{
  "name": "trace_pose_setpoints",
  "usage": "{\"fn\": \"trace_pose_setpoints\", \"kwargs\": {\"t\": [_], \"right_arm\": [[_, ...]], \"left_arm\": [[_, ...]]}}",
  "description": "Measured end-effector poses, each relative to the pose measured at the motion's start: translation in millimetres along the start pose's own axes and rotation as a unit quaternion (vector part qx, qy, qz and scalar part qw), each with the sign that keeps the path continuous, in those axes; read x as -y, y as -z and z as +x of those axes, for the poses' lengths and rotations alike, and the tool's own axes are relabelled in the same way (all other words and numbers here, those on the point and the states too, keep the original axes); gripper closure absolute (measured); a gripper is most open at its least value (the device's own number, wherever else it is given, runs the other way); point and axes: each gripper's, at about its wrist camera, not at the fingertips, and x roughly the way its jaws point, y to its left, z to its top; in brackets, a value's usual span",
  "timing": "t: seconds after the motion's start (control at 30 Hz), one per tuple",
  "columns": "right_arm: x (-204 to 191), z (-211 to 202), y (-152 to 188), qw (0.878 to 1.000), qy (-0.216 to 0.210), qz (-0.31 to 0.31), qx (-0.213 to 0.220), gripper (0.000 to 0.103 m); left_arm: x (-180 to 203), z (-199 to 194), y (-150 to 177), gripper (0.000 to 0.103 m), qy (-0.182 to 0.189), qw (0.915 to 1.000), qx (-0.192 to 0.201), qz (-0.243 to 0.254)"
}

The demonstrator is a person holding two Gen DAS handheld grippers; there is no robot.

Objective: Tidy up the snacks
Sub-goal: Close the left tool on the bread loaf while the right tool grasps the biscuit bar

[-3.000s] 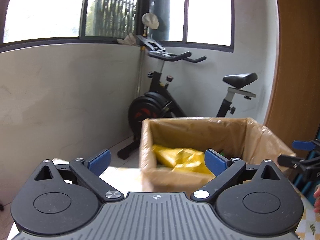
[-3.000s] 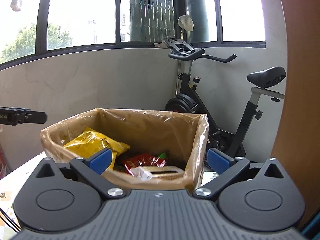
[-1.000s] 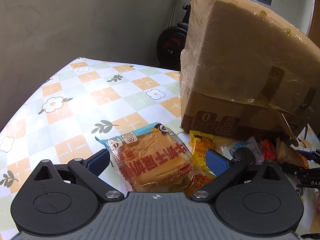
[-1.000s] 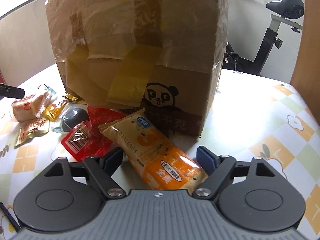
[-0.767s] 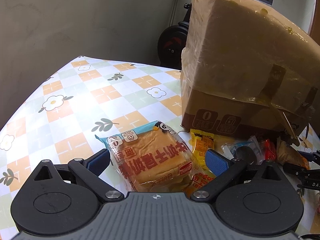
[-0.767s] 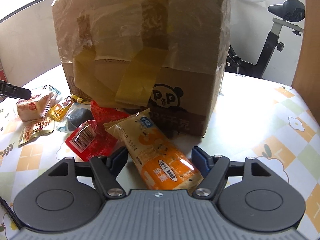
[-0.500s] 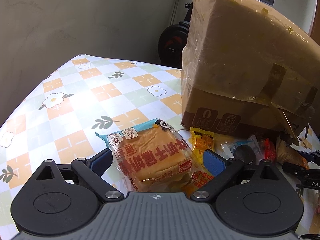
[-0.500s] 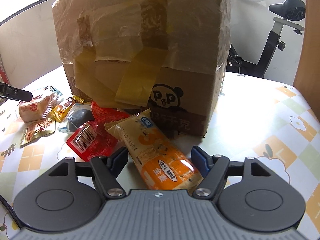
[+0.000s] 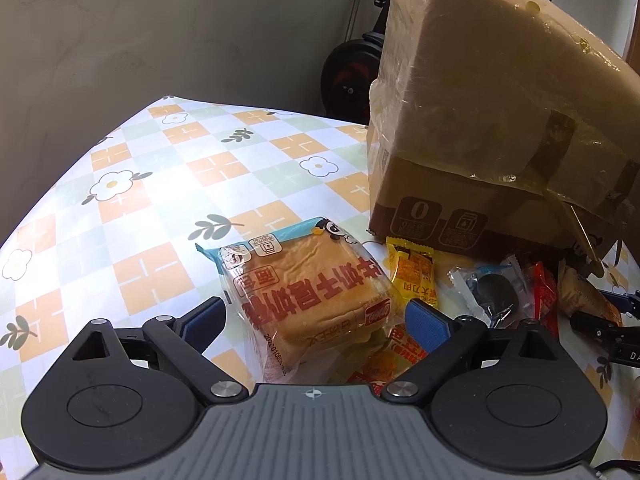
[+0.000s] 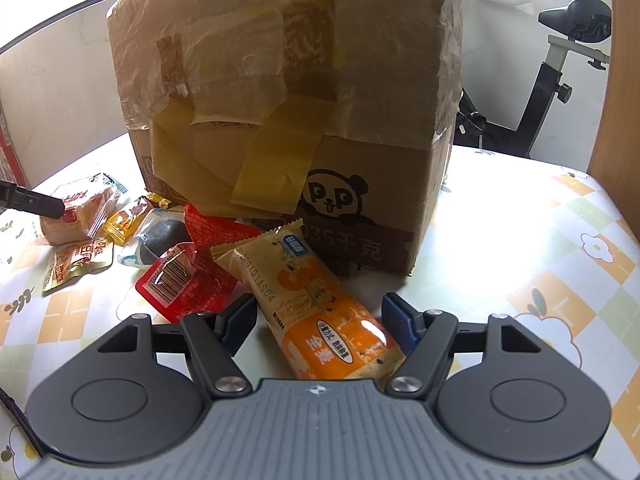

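**Orange wrapper and clear bread bag, each framed by a pair of fingers**

Orange and tan, the cracker bar packet (image 10: 316,308) lies flat on the tablecloth (image 10: 560,280), running lengthwise between the fingers of the right gripper (image 10: 318,320). The right jaws are half spread and the pads are not visibly pressing the wrapper; that line-up looks chosen so a squeeze would catch its narrow width. Just outside the left-hand finger sits a red sachet (image 10: 184,276), touching the packet's edge.

The bagged sliced bread (image 9: 308,296) rests between the fingers of the left gripper (image 9: 316,320), which are spread wide with a gap on either side, probably because the loaf is bulky. Beyond the right-hand fingertip lie a yellow sachet (image 9: 414,276) and a dark round sweet (image 9: 496,292).

Ahead of both sets of fingers stands the taped cardboard box (image 10: 288,120), likely the snacks' destination.
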Motion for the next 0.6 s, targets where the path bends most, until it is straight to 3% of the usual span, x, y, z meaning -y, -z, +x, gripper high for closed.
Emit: {"fn": "trace_pose_setpoints", "kwargs": {"t": [0.23, 0.43, 0.6], "right_arm": [[0.4, 0.1, 0.1, 1.0, -0.001, 0.001, 0.0, 0.032], [0.7, 0.5, -0.2, 1.0, -0.003, 0.001, 0.0, 0.032], [0.9, 0.7, -0.3, 1.0, -0.003, 0.001, 0.0, 0.032]], "left_arm": [[0.2, 7.8, -4.1, 0.005, -0.005, 1.0, -0.006, -0.006], [-4.1, 28.1, -21.4, 0.003, -0.032, 0.9976, -0.02, -0.059], [-6.2, 48.2, -29.3, 0.003, -0.033, 0.995, -0.043, -0.083]]}}
